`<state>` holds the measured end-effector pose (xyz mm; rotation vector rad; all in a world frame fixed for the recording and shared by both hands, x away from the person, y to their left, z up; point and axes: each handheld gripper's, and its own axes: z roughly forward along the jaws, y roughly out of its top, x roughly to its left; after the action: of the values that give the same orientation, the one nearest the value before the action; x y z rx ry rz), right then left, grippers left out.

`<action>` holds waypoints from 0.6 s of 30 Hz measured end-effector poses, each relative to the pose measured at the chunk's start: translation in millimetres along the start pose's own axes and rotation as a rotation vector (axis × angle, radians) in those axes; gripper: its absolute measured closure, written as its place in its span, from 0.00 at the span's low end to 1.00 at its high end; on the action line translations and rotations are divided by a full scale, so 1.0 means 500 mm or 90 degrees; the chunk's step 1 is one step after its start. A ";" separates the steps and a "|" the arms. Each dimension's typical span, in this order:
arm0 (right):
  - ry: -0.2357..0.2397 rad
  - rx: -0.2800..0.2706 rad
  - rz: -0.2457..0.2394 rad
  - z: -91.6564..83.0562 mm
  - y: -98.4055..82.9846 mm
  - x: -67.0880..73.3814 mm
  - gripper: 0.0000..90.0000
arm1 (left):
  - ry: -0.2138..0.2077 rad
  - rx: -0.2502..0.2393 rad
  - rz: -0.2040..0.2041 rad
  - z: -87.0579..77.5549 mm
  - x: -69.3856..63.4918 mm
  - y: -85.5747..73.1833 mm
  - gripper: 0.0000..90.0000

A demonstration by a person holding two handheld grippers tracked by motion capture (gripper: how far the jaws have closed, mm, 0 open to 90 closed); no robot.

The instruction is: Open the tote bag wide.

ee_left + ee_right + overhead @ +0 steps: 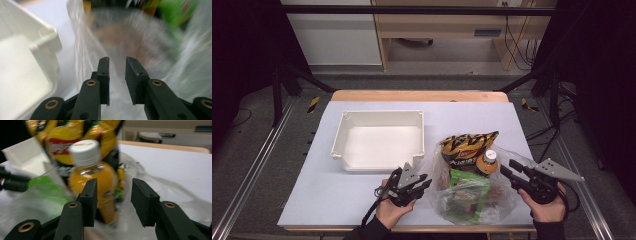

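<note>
sagging at five o'clock, the thin plastic bag [472, 192] is judged soft, slippery; its rim suits pinching. left gripper [424, 184] and right gripper [507, 167] are released, empty.

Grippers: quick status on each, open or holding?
Left gripper: open, nothing held, at the clear plastic bag.
Right gripper: open, nothing held.

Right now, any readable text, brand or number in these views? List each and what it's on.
None can be read.
Yellow-and-black snack bag: red logo patch and pale lettering, too blurred.
Orange bottle: small dark mark on its side, too blurred.
Green packet: print too small.
White bin: no markings seen.
</note>
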<state>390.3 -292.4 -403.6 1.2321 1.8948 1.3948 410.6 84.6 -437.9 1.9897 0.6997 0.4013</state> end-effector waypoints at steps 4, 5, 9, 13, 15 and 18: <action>0.033 0.010 -0.011 -0.013 -0.005 0.038 0.64 | -0.013 -0.032 0.006 -0.030 -0.023 0.022 0.76; 0.041 0.013 -0.011 -0.015 -0.005 0.046 0.64 | -0.020 -0.033 0.010 -0.033 -0.032 0.024 0.76; 0.074 0.037 -0.016 -0.008 -0.016 0.071 0.64 | -0.040 0.001 0.036 -0.014 -0.061 0.013 0.75; 0.103 0.060 -0.014 0.000 -0.036 0.075 0.62 | -0.051 0.043 0.043 0.017 -0.068 -0.009 0.77; 0.111 0.064 -0.015 0.003 -0.043 0.074 0.61 | -0.054 0.056 0.046 0.026 -0.068 -0.017 0.77; 0.119 0.076 -0.011 0.006 -0.055 0.074 0.64 | -0.056 0.071 0.046 0.034 -0.067 -0.026 0.79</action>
<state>364.5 -261.0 -425.5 1.1720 2.1374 1.4499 389.5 56.8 -457.4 2.1293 0.6089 0.3216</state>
